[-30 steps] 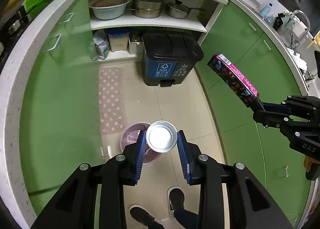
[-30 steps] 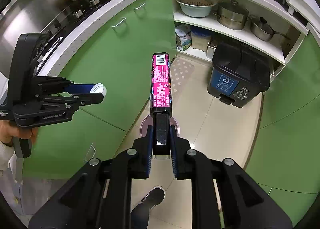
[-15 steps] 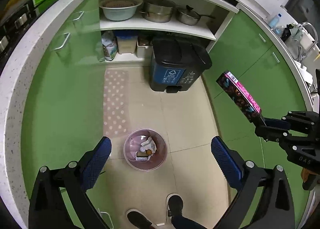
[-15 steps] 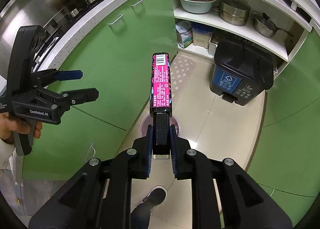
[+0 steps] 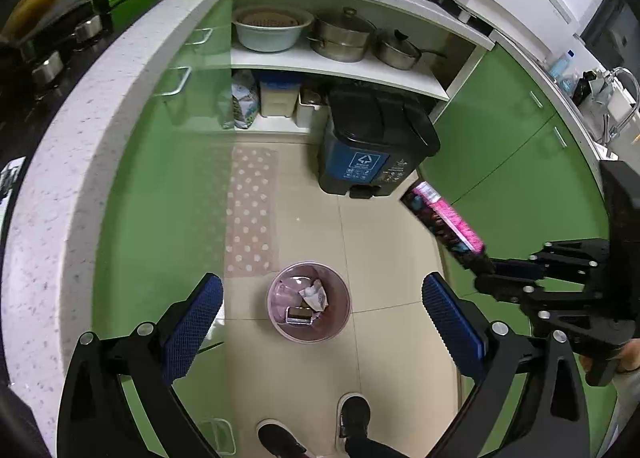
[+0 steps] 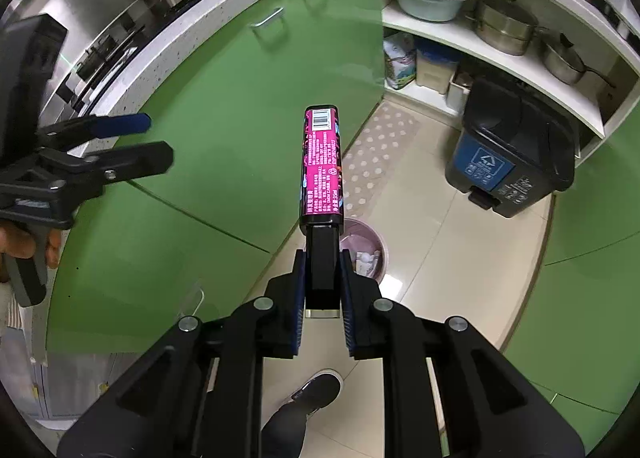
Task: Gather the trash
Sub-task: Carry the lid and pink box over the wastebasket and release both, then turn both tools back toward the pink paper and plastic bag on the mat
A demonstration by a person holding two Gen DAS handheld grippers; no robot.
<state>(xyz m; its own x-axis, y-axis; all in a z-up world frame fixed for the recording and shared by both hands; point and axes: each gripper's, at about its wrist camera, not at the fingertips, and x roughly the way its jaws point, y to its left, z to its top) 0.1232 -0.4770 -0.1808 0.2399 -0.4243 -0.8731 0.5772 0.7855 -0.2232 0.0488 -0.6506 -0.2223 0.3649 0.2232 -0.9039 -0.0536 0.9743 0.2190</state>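
**Currently holding carton above bin: drop hazard**

Presently the right tool (image 6: 323,300) is clamping the base of a long pink-and-black printed carton (image 6: 321,166), well above the round pink plastic waste bin (image 5: 308,301) on the floor. The left tool (image 5: 320,322) is standing wide apart, empty, directly over that bin. Releasing the carton while it is offset toward the green cabinet risks it striking the rim and landing on the tiles.

Both views looked steeply down from above bench height at the kitchen floor, each along its own jaws. The left wrist camera sat almost over the pink wastebasket (image 5: 309,301), the blue pedal bin (image 5: 370,150) farther ahead. The right wrist camera stood to its right and faced the same basket (image 6: 366,250), bin (image 6: 516,154) and dotted mat (image 6: 380,150). Each caught the other tool at its frame edge.
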